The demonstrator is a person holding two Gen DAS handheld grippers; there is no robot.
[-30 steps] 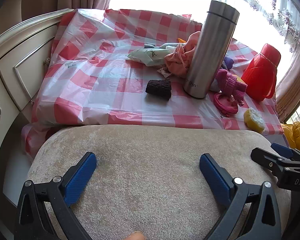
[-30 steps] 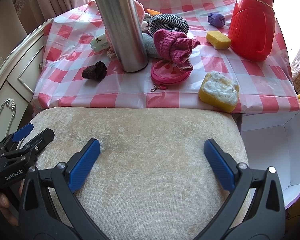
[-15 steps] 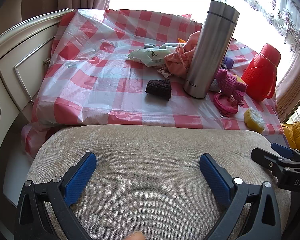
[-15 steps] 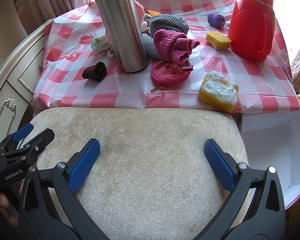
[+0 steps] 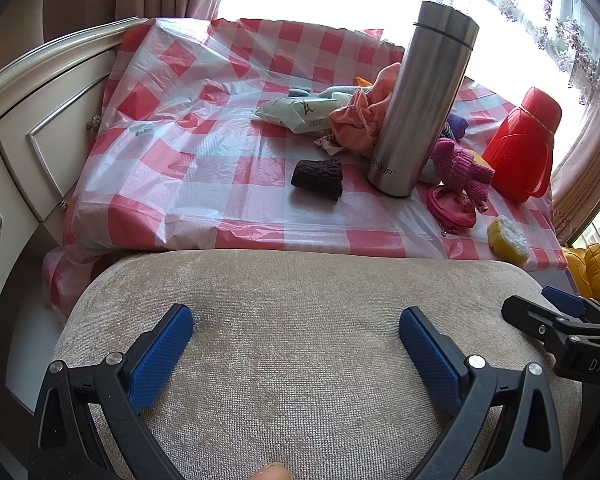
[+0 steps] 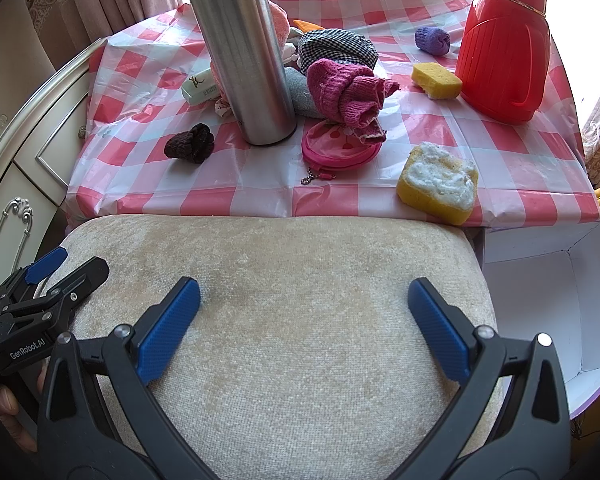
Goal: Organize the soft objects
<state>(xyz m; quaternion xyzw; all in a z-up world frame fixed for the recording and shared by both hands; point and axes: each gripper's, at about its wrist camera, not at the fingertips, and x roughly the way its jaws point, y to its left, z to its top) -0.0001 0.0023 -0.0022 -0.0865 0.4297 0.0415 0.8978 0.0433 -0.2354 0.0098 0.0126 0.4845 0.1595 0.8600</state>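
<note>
Left view: dark brown knit roll [image 5: 317, 173] lying just left of the steel flask [image 5: 418, 100], pink cloth bundle [image 5: 364, 116] behind; left gripper [image 5: 296, 334] spread wide, empty above the beige cushion [image 5: 300, 300]. Right view: magenta knit glove [image 6: 350, 92] crumpled right of the flask, over the pink pouch [image 6: 340, 146]; right gripper [image 6: 304, 308] likewise spread, empty. Nothing shifted since half a second ago.

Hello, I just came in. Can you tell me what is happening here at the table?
A person holds two grippers over a beige cushioned stool. The left gripper and the right gripper are both open and hold nothing. On the checked tablecloth lie soft things not yet sorted: a dark sock, pink knitted gloves, a pink pouch and a yellow sponge. A steel flask stands among them. A white box sits open at the right.
</note>
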